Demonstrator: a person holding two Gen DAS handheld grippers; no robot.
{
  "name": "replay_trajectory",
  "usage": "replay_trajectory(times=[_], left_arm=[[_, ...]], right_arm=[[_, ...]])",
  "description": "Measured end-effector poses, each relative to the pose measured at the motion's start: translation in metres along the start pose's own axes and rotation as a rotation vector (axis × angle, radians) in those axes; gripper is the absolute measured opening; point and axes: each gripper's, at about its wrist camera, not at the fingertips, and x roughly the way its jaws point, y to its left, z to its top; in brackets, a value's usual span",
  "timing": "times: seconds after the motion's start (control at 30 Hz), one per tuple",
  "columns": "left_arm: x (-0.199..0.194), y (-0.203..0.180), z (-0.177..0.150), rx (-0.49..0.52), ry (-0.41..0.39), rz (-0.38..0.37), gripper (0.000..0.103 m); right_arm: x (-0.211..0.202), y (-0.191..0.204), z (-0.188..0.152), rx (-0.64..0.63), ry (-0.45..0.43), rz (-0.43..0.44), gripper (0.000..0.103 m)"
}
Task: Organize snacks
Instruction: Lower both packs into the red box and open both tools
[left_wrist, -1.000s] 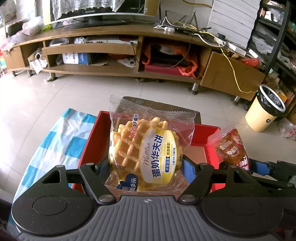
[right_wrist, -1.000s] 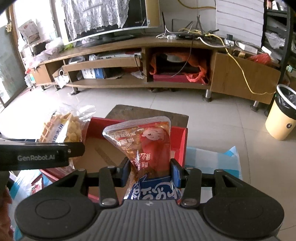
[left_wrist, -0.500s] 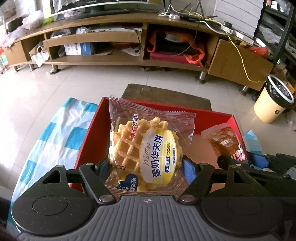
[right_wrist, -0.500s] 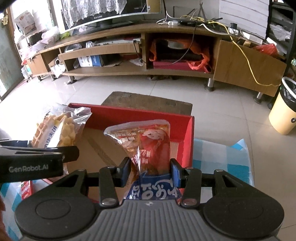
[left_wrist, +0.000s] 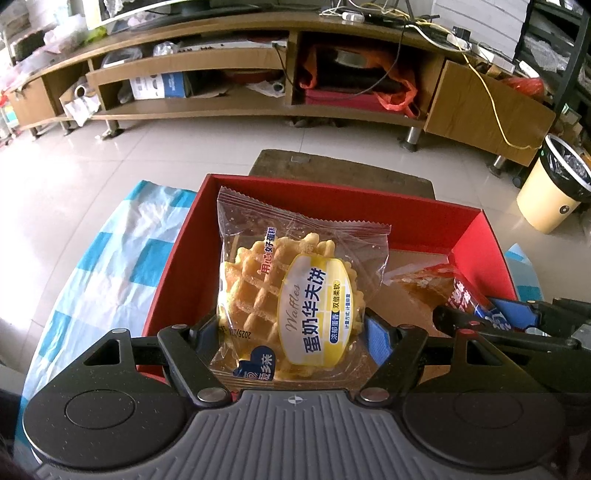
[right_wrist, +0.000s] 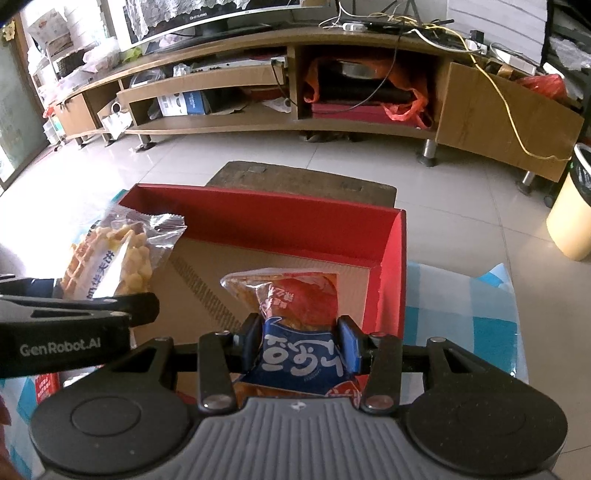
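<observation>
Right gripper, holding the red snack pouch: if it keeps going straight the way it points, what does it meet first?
Most likely the bare cardboard floor of the red box. The right gripper points steeply down into it, snack pouch leading, so the pouch would touch first. Depth is uncertain.

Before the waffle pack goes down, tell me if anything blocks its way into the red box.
Nothing visible does. The left gripper holds the waffle pack over the red box, whose cardboard floor beneath looks bare. The right gripper holds the red snack pouch over the box's right side, apart from it.
</observation>
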Motion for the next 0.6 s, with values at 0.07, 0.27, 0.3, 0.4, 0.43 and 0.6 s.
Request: replay_trajectory(times=[0.07,0.27,0.3,0.4,0.43,0.6], left_arm=[[0.0015,0.0,-0.0009,0.001,0.005,0.001,0.081],[0.002,-0.0015,-0.0002,0.009,0.003,0.012,0.085],[0.0016,-0.0016,0.0,0.01,0.002,0.014,0.086],[0.0012,-0.0013,-0.0001,0.011,0.001,0.014,0.087],[0.0009,-0.0012,-0.0001,0.011,0.0,0.014,0.087],[-0.0009,-0.0009,-0.0005,0.01,-0.002,0.015,0.089]], right_arm=[[0.0016,0.0014,0.0006,-0.004,0.008,0.002,0.043],[0.0077,0.0015,-0.0003,-0.008,0.029,-0.001,0.044],[0.0075,0.0017,-0.0001,-0.007,0.026,-0.009,0.044],[0.0064,0.0008,0.0008,0.002,0.025,-0.011,0.044],[0.0058,0.0006,0.0011,0.003,0.023,-0.01,0.044],[0.0059,0.0026,-0.0023,-0.001,0.023,-0.02,0.044]])
